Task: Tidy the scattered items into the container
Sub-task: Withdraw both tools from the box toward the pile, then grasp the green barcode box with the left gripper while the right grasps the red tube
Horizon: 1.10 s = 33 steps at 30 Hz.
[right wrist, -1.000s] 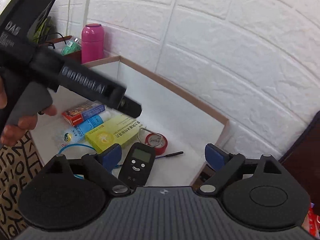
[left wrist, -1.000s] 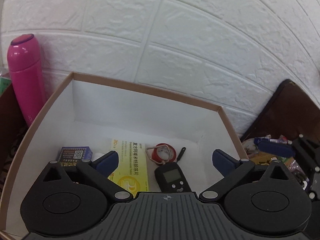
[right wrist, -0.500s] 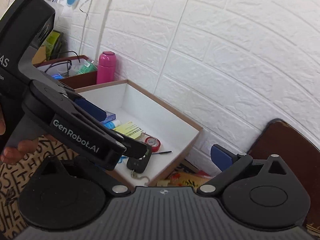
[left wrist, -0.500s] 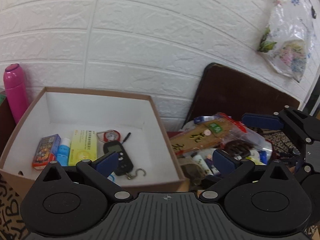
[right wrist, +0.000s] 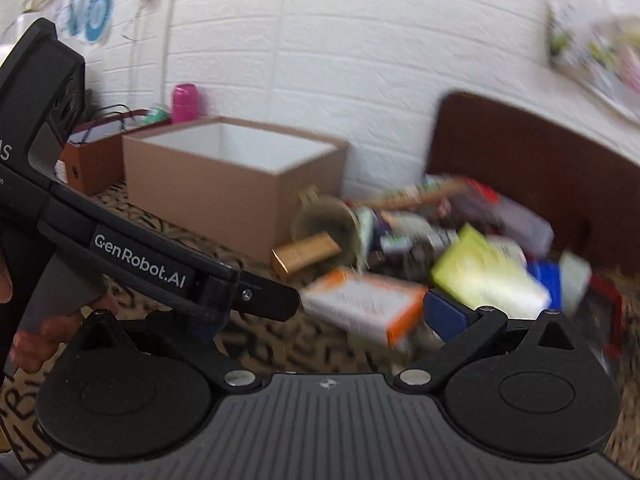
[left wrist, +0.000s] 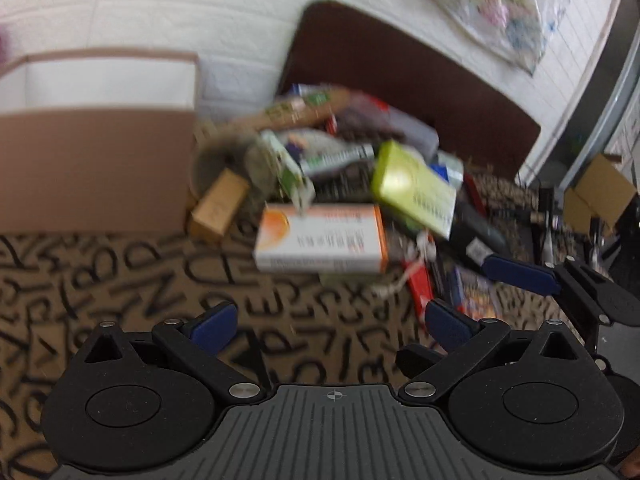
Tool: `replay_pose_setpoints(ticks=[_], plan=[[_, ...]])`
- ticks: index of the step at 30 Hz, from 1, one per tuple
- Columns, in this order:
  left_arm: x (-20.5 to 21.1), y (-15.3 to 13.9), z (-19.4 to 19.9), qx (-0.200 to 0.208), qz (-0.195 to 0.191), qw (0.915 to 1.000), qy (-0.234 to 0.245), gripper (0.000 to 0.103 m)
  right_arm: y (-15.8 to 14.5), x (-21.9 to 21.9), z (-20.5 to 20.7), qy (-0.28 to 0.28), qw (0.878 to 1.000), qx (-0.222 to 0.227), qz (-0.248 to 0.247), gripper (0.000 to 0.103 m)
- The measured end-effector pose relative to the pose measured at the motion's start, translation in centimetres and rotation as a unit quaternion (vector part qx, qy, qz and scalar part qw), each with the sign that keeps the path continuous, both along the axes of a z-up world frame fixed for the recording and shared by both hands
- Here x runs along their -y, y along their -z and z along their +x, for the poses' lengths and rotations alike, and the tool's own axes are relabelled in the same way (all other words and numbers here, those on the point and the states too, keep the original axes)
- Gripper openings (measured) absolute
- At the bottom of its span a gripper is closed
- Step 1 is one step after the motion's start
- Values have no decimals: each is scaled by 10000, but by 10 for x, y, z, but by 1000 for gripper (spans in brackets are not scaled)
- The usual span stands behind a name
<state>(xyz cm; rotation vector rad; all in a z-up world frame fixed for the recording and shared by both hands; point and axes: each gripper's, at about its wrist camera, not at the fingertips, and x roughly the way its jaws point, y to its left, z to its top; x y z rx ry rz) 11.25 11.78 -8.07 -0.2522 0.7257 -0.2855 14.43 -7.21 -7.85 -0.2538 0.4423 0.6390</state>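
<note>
The left gripper (left wrist: 330, 322) had its blue-padded fingers (left wrist: 212, 322) spread wide apart with nothing between them, only the letter-patterned cloth (left wrist: 120, 280) showing in the gap. Ahead of the fingertips, a little beyond them and roughly centred on the gap, lay a white and orange medicine box (left wrist: 320, 238) at the near edge of the scattered pile (left wrist: 360, 168). Beyond that box and toward the right finger sat a yellow-green box (left wrist: 414, 188), tilted on top of other items. A small tan box (left wrist: 218, 210) lay ahead of the left finger, just beside the brown cardboard container (left wrist: 92, 168), which stood farther ahead and off to the left of that finger.

The right gripper (right wrist: 320, 308) also stood wide open and empty; its right pad (right wrist: 444, 314) was plain, the left one hidden behind the other tool's body. The white and orange box (right wrist: 360, 304) lay just ahead, between the finger lines, the yellow-green box (right wrist: 488, 280) beyond the right finger. The container (right wrist: 208, 188) stood well ahead and to the left, open at the top. Everything in the pile was blurred, so smaller items could not be told apart.
</note>
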Motion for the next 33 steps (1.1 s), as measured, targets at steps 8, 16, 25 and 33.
replay_pose_setpoints(ticks=[8,16,25,33], plan=[[12,20,0,-84,456,9989,73,101,50,21,-12,543,9974,-272,-376,101],[29,21,15,-39,556,9973,487,90,57,29,3,813,9957,-375,-233,94],[49,44,65,-136,699,9954,643,59,72,27,29,881,9932,-667,-368,75],[54,43,99,-113,515,9978,405,79,74,30,55,1012,9912,-842,-106,75]])
